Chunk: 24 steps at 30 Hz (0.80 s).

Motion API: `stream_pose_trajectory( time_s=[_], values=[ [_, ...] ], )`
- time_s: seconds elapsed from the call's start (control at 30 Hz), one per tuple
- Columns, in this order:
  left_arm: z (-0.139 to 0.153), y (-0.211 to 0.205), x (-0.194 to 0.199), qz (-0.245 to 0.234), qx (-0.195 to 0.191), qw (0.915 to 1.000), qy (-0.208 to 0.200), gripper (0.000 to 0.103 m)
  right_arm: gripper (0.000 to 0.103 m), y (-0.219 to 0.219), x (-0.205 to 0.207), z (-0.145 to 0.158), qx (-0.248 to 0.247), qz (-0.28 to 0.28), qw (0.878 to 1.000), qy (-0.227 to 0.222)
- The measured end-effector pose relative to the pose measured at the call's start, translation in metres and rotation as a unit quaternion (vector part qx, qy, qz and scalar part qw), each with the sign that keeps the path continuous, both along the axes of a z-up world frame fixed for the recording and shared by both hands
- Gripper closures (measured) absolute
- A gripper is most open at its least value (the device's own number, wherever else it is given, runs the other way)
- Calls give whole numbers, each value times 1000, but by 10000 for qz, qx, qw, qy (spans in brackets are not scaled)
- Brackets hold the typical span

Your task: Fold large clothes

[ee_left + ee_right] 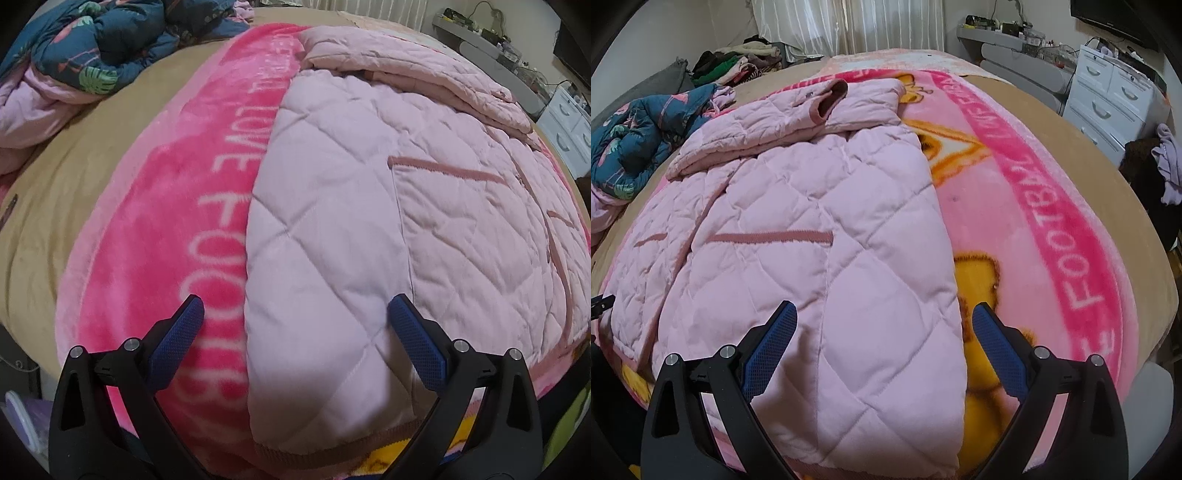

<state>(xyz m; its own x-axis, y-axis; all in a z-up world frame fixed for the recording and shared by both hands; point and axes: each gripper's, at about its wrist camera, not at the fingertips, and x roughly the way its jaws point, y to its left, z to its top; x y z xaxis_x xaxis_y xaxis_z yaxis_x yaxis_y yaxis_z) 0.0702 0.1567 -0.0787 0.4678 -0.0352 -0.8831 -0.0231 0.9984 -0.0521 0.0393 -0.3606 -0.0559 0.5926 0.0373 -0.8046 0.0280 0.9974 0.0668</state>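
We see the pale pink quilted jacket (pixel 820 229) flat on the bed, sleeves folded in, body still unfolded. Both our left hand-held gripper (pixel 295 314) and right hand-held gripper (pixel 884 317) hover wide, holding nothing.

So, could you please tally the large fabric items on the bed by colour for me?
Pale pink quilted jacket: 1
Hot pink printed fleece blanket: 1
Tan bed cover: 1
Dark teal floral-print quilted garment: 1
Total: 4
The mixed clothes pile at the far end is too jumbled to count.
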Motion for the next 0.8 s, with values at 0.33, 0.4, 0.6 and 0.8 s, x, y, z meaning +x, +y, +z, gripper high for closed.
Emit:
stream_pose_trajectory(
  time_s=[0.33, 0.4, 0.6, 0.8],
  values=[
    [-7, 1, -11, 103, -321, 9994, 93, 9, 8, -6, -15, -17, 50, 193, 9990, 395],
    [-8, 1, -16, 124, -494, 9986, 123, 9, 8, -5, -18, -20, 96, 277, 9984, 478],
    [-14, -11, -27, -74, -855, 9959, 269, 9, 8, -12, -28, -28, 484, 365, 9959, 666],
    [-14, -15, -22, -47, -969, 9950, 237, 9, 8, -11, -37, -31, 660, 504, 9934, 791]
  ],
)
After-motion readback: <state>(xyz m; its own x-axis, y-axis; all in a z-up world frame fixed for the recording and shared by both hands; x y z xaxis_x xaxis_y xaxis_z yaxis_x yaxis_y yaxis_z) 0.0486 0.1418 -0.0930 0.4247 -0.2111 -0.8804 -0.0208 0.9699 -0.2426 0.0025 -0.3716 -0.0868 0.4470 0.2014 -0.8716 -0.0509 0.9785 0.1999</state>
